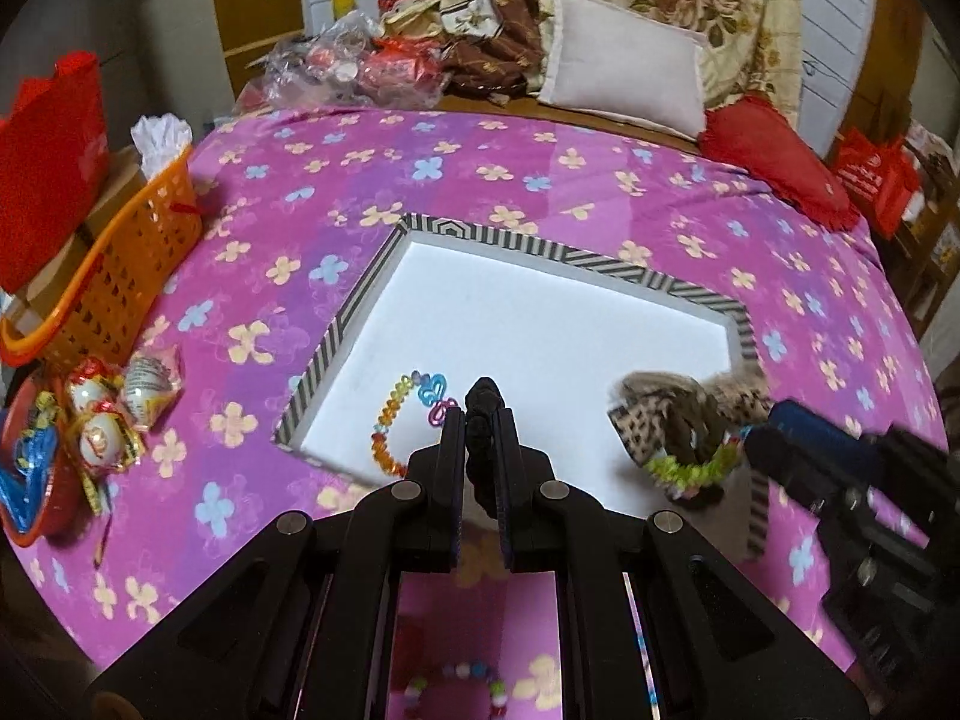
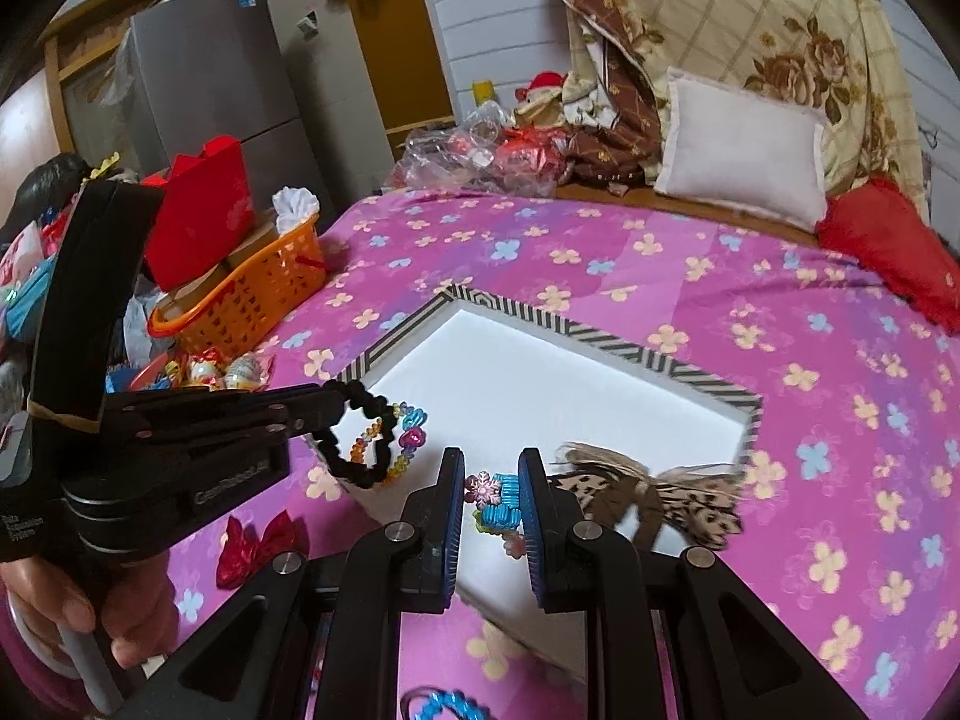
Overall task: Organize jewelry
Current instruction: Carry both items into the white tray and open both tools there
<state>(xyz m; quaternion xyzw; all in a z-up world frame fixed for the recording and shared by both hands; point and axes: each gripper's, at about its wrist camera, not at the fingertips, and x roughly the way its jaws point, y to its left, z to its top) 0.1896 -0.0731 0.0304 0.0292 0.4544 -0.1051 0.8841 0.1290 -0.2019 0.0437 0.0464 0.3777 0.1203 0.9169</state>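
A shallow white tray with a black-and-white striped rim [image 1: 366, 294] [image 2: 606, 339] lies on the pink flowered bedspread. My left gripper [image 1: 481, 420] is shut on a black scrunchie [image 1: 483, 399] over the tray's near edge; the right wrist view shows the scrunchie [image 2: 360, 438] hanging as a loop from that gripper [image 2: 342, 402]. A colourful bead bracelet [image 1: 396, 420] [image 2: 408, 438] lies in the tray. My right gripper [image 2: 492, 495] is shut on a blue hair tie with a snowflake charm [image 2: 501, 501]. A leopard-print bow [image 1: 678, 414] [image 2: 660, 492] lies in the tray's near right corner.
An orange basket [image 1: 120, 264] [image 2: 252, 294] stands at the left with wrapped sweets [image 1: 102, 414] beside it. A red bow [image 2: 258, 546] and a blue beaded piece [image 2: 444, 705] lie on the bedspread near me. Pillows [image 1: 624, 66], bedding and a red cushion [image 1: 780, 162] are behind.
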